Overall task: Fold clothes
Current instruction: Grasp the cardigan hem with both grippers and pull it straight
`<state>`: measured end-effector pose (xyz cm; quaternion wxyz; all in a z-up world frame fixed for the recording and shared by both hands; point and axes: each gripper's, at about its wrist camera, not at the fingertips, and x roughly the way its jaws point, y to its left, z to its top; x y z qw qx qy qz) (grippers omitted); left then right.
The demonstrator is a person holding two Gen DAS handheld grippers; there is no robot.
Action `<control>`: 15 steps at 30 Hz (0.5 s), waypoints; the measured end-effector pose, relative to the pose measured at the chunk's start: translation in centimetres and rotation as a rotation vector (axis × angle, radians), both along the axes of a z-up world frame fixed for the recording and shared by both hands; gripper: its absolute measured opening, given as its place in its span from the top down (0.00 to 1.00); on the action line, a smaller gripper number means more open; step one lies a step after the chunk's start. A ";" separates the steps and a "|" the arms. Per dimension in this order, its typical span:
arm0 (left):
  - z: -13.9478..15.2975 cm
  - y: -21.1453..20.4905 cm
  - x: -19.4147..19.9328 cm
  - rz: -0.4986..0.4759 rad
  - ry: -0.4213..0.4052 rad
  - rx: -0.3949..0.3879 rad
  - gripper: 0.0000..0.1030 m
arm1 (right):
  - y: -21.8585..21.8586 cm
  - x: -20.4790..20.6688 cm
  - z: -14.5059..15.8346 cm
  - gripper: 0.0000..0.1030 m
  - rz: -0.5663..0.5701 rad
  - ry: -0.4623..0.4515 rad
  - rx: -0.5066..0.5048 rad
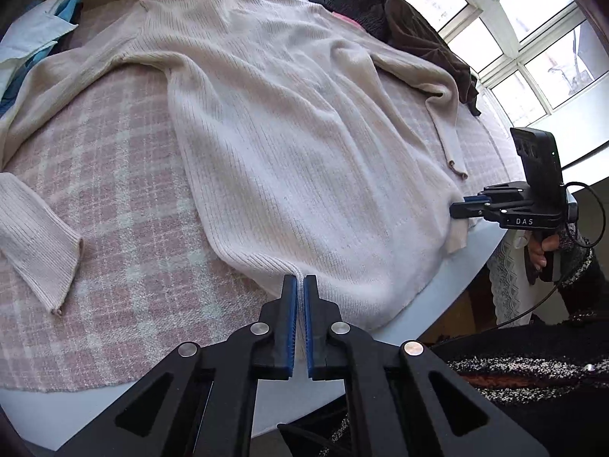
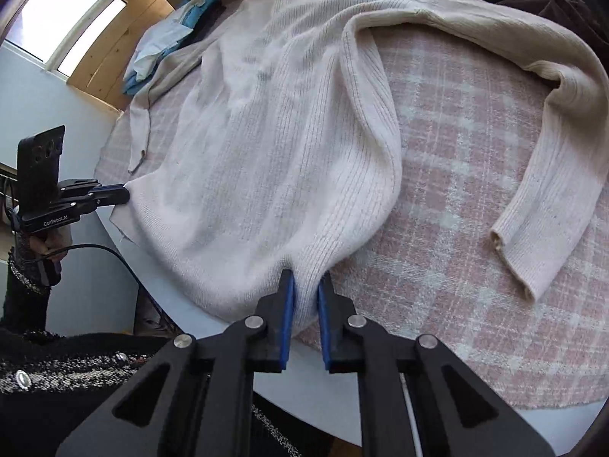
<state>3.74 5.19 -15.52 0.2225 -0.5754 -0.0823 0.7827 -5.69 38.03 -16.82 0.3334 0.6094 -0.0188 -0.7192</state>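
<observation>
Sweater: a cream ribbed knit sweater (image 1: pixel 289 144) lies spread flat, hem toward the person, neck at the far side, body gently rippled with soft folds.
Where it lies: on a pink-and-white plaid cloth (image 1: pixel 125 175) covering a pale round table (image 1: pixel 449 297); the hem reaches the table's near edge.
Sleeves: the left sleeve (image 1: pixel 42 240) bends out and back across the plaid, ribbed cuff open at the end; the right sleeve (image 2: pixel 548 198) curves round in a loop, cuff resting on the cloth.
Knit: fine vertical ribs down the body, tighter ribbing at the hem and cuffs, a slightly fuzzy surface.
Left gripper: the left gripper (image 1: pixel 300 285) has its blue ridged pads (image 1: pixel 291 316) pinched on one hem corner, only a thin strip of knit between them.
Right gripper: the right gripper (image 2: pixel 306 285) is clamped on the other hem corner, a thicker bunch of knit caught between the black fingers.
Hands: a hand (image 1: pixel 544 251) in a dark speckled sleeve grips the right handle.
Far side: dark brown and black clothes (image 1: pixel 399 19) heaped at the table's far edge; light blue garments (image 1: pixel 34 34) piled at the other side.
Background: bright window panes (image 1: pixel 540 45) and a wooden wall panel (image 2: pixel 125 34).
</observation>
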 end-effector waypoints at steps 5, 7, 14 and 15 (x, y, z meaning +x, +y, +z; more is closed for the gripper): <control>8.7 -2.9 -1.5 -0.021 0.189 -0.054 0.97 | 0.6 -2.0 10.1 0.89 -0.043 0.134 -0.181; 12.3 -3.8 -2.3 -0.039 0.265 -0.083 0.97 | 0.4 -3.1 13.0 0.89 -0.047 0.165 -0.230; 17.1 -4.0 -3.6 -0.159 0.315 -0.222 0.97 | 0.3 -2.8 17.0 0.89 -0.059 0.173 -0.238; 17.2 -3.8 -3.4 -0.182 0.304 -0.237 0.97 | 0.8 -2.2 16.4 0.89 -0.067 0.154 -0.236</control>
